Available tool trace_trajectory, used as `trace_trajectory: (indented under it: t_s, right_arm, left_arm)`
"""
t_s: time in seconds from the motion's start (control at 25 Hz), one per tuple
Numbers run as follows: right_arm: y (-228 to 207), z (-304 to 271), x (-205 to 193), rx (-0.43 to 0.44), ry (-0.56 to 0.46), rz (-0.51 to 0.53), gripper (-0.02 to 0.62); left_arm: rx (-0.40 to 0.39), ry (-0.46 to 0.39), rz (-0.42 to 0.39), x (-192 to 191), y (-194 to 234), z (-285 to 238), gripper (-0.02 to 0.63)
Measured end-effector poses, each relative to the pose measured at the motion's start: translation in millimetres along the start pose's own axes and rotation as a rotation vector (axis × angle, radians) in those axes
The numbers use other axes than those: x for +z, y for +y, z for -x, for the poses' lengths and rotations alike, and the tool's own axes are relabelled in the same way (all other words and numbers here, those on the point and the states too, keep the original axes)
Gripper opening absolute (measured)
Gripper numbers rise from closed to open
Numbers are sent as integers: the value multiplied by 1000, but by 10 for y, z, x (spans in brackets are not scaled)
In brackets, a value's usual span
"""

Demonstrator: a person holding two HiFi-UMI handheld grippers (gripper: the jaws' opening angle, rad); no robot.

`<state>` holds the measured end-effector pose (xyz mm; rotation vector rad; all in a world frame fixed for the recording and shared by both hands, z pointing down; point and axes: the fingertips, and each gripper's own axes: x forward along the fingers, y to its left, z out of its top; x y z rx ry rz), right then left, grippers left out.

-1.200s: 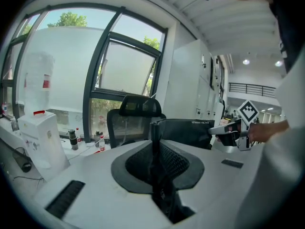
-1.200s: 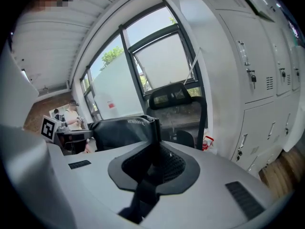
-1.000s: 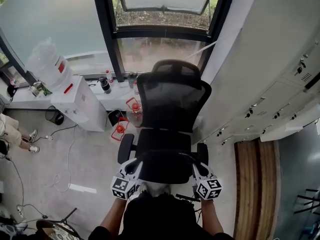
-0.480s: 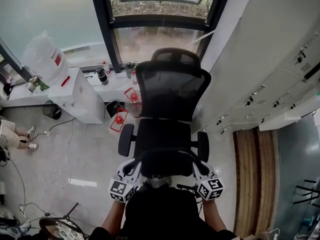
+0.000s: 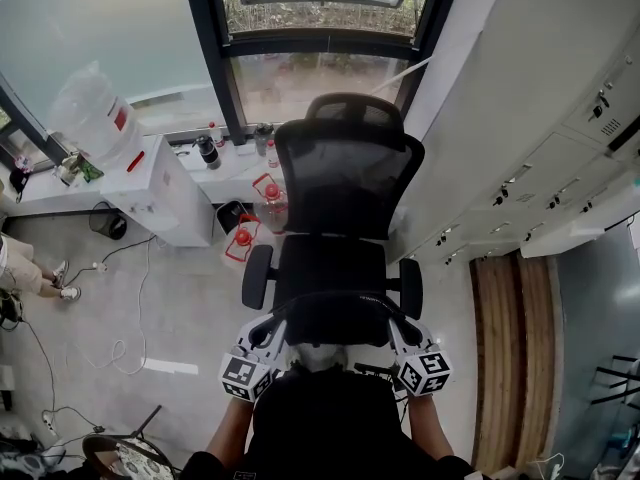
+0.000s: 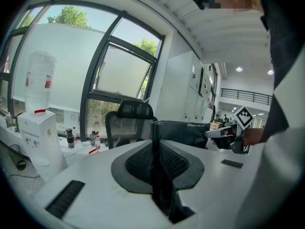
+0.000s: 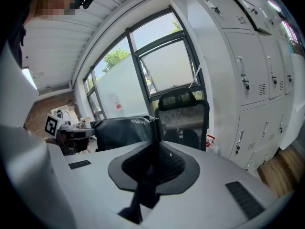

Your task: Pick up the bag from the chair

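A black bag (image 5: 335, 320) hangs between my two grippers, just in front of the black mesh office chair (image 5: 345, 183) and over the front of its seat. My left gripper (image 5: 276, 328) is shut on the bag's left strap (image 6: 155, 168), and the bag's body (image 6: 183, 132) shows beyond the jaws. My right gripper (image 5: 393, 328) is shut on the right strap (image 7: 151, 163), with the bag (image 7: 121, 132) to its left. Each gripper shows in the other's view, on the far side of the bag.
A white water dispenser (image 5: 135, 188) with a large bottle stands left of the chair. Red-capped jugs (image 5: 250, 238) sit on the floor beside it. White lockers (image 5: 540, 168) line the right side. Cables (image 5: 115, 348) trail on the floor at left, near a person's feet (image 5: 40, 278).
Both grippers and the bag have drawn back from the chair toward the person and risen slightly; more of the seat shows. Both stay shut on the straps.
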<state>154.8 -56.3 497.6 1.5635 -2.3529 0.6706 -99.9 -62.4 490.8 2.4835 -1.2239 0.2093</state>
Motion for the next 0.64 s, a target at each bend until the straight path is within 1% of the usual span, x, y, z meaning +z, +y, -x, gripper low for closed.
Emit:
trace_trajectory:
  t_s: [0.28,0.64]
  right_arm:
    - [17,45,-50,-7,-2,-2,31]
    - [89,44,-17,8,-13,8,31]
  left_arm:
    - [-4,-11,-13,16,-45,21,41]
    - [-5,-21,-21,78,-15,79,41]
